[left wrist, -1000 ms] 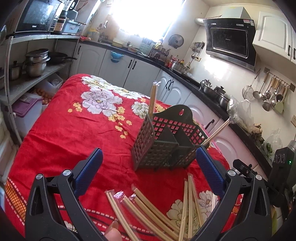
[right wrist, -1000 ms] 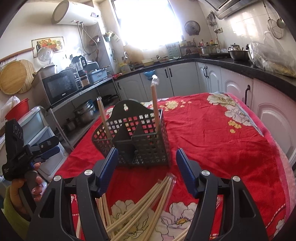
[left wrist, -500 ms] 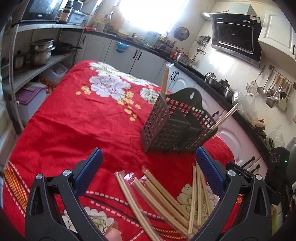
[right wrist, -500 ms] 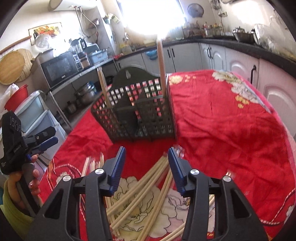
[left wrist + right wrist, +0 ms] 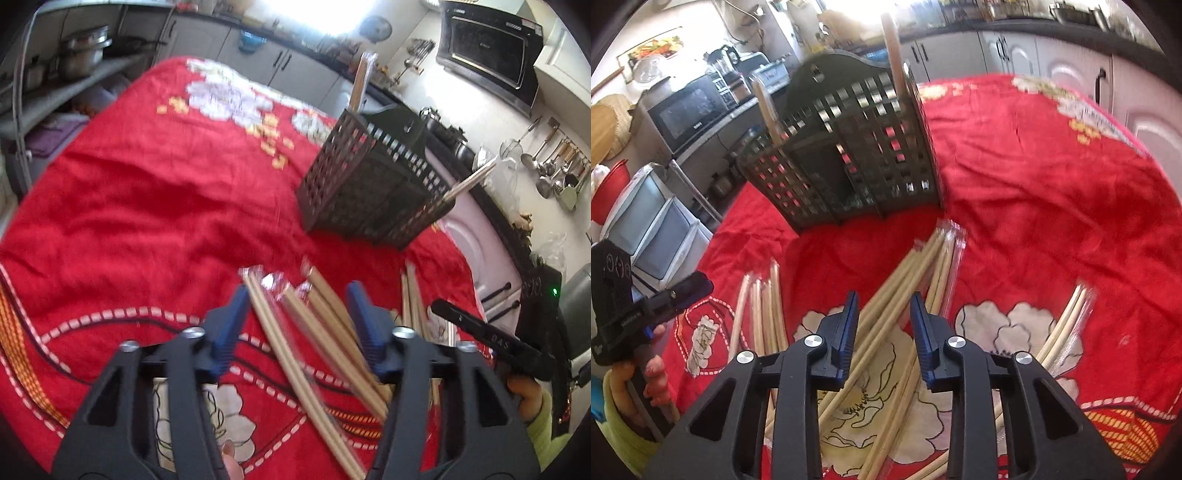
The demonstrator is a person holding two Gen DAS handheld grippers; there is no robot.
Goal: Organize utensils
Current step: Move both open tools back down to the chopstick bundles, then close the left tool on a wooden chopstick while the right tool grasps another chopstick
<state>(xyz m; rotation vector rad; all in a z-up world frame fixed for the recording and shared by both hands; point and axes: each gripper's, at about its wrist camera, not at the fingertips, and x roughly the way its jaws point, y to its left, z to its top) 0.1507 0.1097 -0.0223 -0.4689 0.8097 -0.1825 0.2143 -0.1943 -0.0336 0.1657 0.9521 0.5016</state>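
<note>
A red flowered tablecloth covers the table. Toward its far side stands the dark lattice utensil holder, with two wrapped pairs of chopsticks already upright in it. On the near part of the cloth lie the loose chopsticks, in several heaps of clear plastic sleeves: one fan in the middle, a smaller group to the left and another to the right.

Each wrapped pair looks light and stiff, but the film is probably slick, so a pair could slide or swing if taken near one end. A hold around mid-length, across both sticks, seems safest.

The left gripper hangs low over one heap, jaws apart and straddling several sticks, gripping nothing. The right gripper has its jaws narrowly apart around the middle fan, not yet clamped.
</note>
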